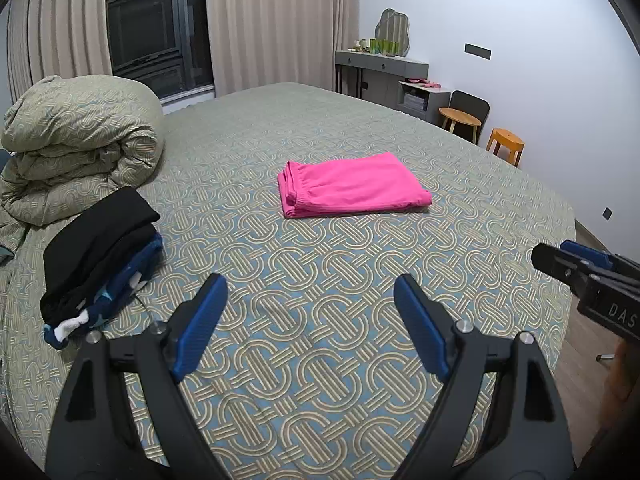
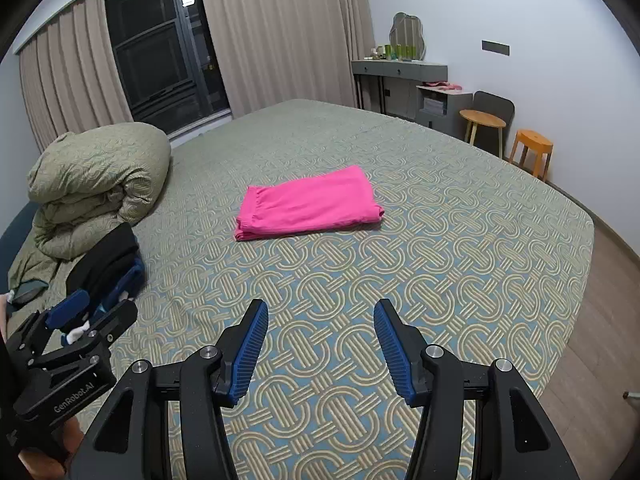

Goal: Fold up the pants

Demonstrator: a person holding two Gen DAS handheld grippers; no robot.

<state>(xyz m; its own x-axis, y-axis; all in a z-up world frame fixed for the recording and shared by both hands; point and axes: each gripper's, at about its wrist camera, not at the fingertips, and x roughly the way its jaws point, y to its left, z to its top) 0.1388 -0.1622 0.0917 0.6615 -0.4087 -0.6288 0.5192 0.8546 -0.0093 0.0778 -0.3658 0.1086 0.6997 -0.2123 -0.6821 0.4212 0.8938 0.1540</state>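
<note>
Pink pants (image 1: 352,186) lie folded into a flat rectangle in the middle of the patterned bed (image 1: 320,320); they also show in the right wrist view (image 2: 308,204). My left gripper (image 1: 310,284) is open and empty, held above the bed well short of the pants. My right gripper (image 2: 320,310) is open and empty too, also well back from the pants. The right gripper shows at the right edge of the left wrist view (image 1: 568,258), and the left gripper at the lower left of the right wrist view (image 2: 100,304).
A stack of folded black and blue clothes (image 1: 100,256) lies at the left of the bed, next to a rolled quilt (image 1: 80,144). Stools (image 1: 505,144), a chair and a grey dresser (image 1: 380,76) stand by the far wall. The bed's edge and wood floor (image 2: 600,320) are at the right.
</note>
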